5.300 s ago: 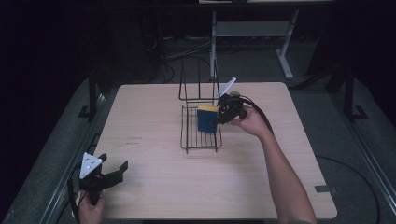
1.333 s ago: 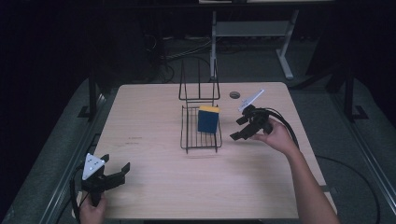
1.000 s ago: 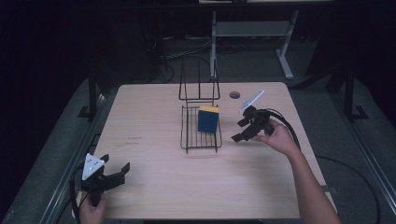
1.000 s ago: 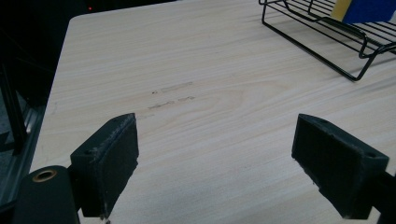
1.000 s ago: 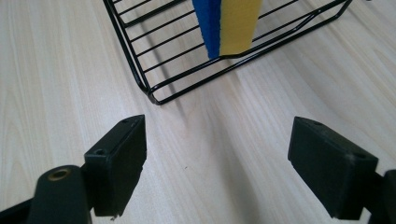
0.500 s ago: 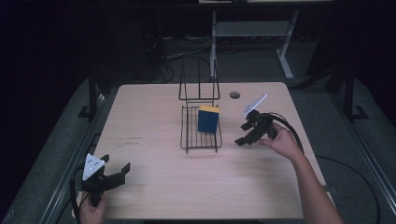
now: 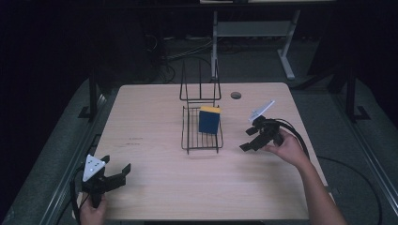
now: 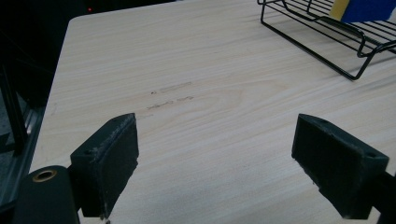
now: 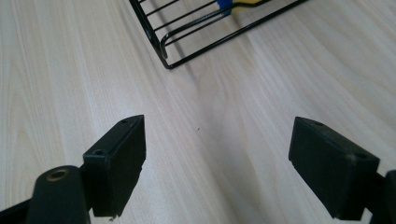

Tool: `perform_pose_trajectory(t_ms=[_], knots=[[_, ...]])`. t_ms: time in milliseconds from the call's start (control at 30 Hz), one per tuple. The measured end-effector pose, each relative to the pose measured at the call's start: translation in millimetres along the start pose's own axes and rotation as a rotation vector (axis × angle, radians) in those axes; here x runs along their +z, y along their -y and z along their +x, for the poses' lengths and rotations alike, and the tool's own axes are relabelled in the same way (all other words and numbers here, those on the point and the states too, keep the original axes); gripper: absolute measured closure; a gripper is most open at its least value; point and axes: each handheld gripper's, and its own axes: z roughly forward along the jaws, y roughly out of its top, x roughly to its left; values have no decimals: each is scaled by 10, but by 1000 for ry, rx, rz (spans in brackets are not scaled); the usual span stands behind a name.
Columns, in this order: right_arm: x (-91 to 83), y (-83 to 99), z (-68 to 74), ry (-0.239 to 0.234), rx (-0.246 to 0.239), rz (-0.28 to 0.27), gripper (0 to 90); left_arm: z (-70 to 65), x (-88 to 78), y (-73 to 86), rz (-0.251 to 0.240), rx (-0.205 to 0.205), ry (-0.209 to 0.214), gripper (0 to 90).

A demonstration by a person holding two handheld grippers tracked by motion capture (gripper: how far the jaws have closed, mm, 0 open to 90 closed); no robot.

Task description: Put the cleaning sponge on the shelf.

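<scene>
Blue-and-yellow sponge block point(image 7: 209, 120) stands upright inside the black wire rack point(image 7: 202, 135), mid light-wood desk point(image 7: 155, 117). Right claw point(image 7: 250, 139) just right of the rack, jaws spread wide, nothing between them. Left claw point(image 7: 115, 174) at the near-left corner, also spread and empty, well apart from the rack. Risk: a careless sweep of the right claw could clip the wire rim, sliding the rack or toppling the block.
</scene>
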Motion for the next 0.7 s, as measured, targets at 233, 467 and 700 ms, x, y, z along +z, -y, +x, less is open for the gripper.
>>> perform_pose_trajectory(t_ms=[233,467,700], knots=[[3,108,16,4,6,1,184,-5,0,-1,2,2,0,141],[-29,216,45,7,27,-13,184,-7,1,0,1,3,-1,141],[-39,314,84,8,34,-17,182,-6,-3,0,1,4,0,141]])
